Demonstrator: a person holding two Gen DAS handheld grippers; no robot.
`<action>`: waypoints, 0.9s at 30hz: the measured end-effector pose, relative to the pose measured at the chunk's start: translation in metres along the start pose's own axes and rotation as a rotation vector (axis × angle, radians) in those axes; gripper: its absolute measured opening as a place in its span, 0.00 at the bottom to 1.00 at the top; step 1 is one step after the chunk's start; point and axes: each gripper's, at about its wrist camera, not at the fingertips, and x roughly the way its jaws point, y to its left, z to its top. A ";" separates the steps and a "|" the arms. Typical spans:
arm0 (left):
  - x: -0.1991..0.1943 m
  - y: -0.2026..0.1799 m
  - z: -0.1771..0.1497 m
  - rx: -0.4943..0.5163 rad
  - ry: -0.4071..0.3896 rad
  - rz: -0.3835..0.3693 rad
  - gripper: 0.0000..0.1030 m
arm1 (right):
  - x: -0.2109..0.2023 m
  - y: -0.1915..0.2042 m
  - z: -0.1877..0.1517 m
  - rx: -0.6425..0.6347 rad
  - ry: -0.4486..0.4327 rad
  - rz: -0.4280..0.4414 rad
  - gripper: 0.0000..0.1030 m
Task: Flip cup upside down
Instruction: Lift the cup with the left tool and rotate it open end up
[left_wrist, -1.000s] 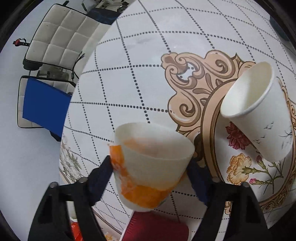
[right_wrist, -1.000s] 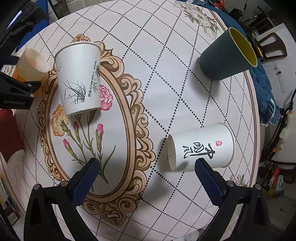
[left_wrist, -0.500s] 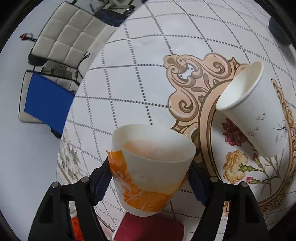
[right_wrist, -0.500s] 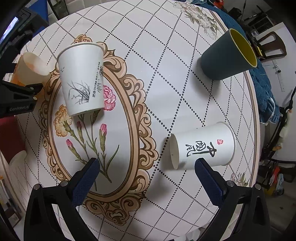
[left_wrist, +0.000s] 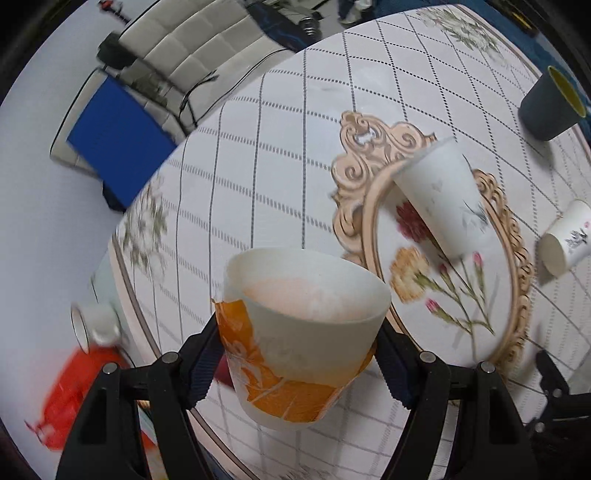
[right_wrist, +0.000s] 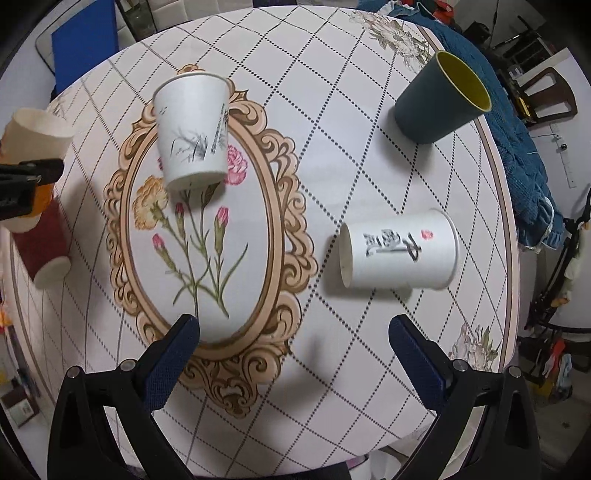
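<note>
My left gripper is clenched on the orange-and-white cup, one blue pad pressed against each side of its lower wall, and I hold it mouth up above the near edge of the round table. The right wrist view shows the same cup at the far left, raised over a dark red cup that lies on its side by the table rim. My right gripper hangs with its jaws spread wide and nothing between them, over the patterned tablecloth. Ahead of it, a white paper cup with a bamboo drawing stands upside down on the floral oval at the cloth's middle. To the right, a white paper cup with black calligraphy lies on its side, its base facing the oval. Farther back, a dark blue cup with a yellow inside stands upright near the table's edge.
</note>
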 end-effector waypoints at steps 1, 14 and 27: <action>-0.004 -0.001 -0.009 -0.021 0.004 -0.007 0.71 | -0.002 -0.001 -0.005 -0.006 -0.001 0.005 1.00; -0.018 -0.036 -0.118 -0.262 0.102 -0.138 0.71 | -0.017 -0.027 -0.063 -0.089 -0.003 0.048 1.00; 0.027 -0.084 -0.187 -0.531 0.247 -0.309 0.71 | 0.011 -0.042 -0.107 -0.198 0.050 0.061 1.00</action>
